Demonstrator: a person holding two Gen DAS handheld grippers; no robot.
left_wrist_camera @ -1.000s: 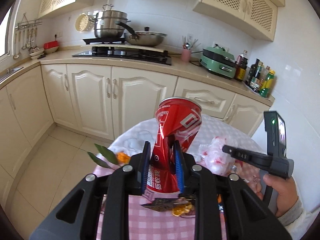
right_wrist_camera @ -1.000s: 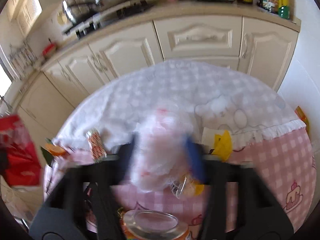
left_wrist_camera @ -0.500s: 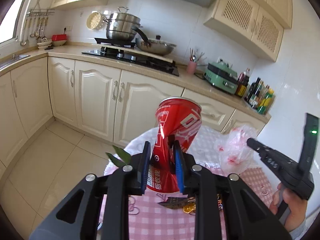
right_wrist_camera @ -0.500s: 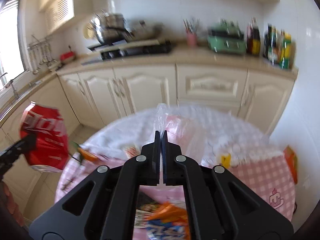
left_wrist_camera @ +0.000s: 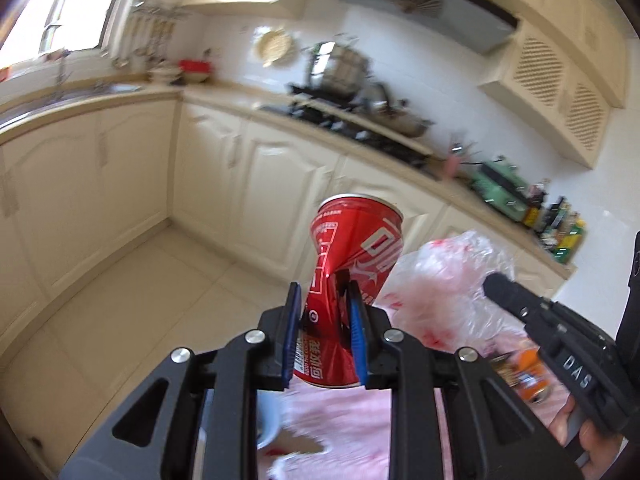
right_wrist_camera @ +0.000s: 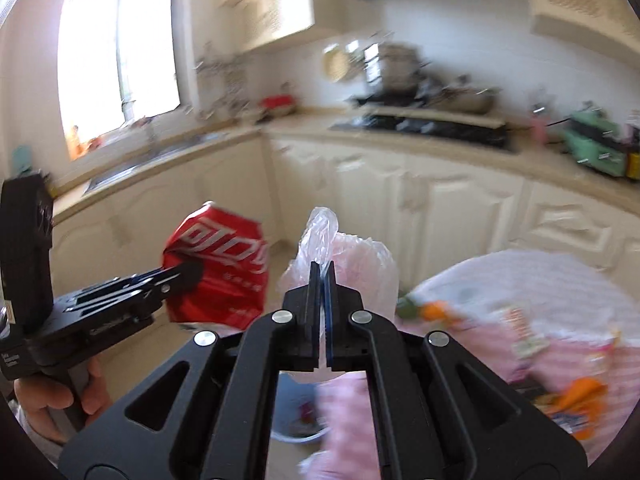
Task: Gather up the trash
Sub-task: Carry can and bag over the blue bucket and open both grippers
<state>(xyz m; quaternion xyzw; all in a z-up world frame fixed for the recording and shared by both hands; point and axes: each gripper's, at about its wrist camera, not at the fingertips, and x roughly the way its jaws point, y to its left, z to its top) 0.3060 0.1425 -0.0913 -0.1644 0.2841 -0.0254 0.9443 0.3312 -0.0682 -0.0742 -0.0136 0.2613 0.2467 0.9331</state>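
My left gripper (left_wrist_camera: 325, 312) is clenched on a crushed red aluminium drink can (left_wrist_camera: 352, 264); its blue pads (left_wrist_camera: 291, 332) bite into the dented waist of the can, which stands roughly upright between them, top rim away from me. From the right wrist view the same can (right_wrist_camera: 224, 276) hangs in the air over the pale tiled floor (left_wrist_camera: 132, 300), out past the edge of the round table with its pink-and-white checked cloth (right_wrist_camera: 560, 280), and I can see the hand (right_wrist_camera: 60, 396) wrapped round the left grip's handle.

My right gripper (right_wrist_camera: 321, 280) is pinched fully together on a crumpled clear plastic bag with red print (right_wrist_camera: 352, 264); a twist of the film sticks up above the fingertips and the rest of the bag bulges behind them. In the left wrist view that bag (left_wrist_camera: 444, 276) sits just beside the can, to its right, the two nearly touching, with the right gripper's black body (left_wrist_camera: 560, 336) reaching in from the lower right.

Below both grippers, close against the table's near edge, there is a pale round bin or bucket (right_wrist_camera: 296, 420) on the floor; something dark lies inside it, too blurred for me to identify. More litter lies on the cloth: orange wrappers (right_wrist_camera: 580, 400) near its right edge, and something orange and green (right_wrist_camera: 424, 310) at its left edge, just past the bag.

Both views are smeared by motion; behind runs a cream kitchen counter (right_wrist_camera: 400, 136) with a black hob (right_wrist_camera: 420, 124).
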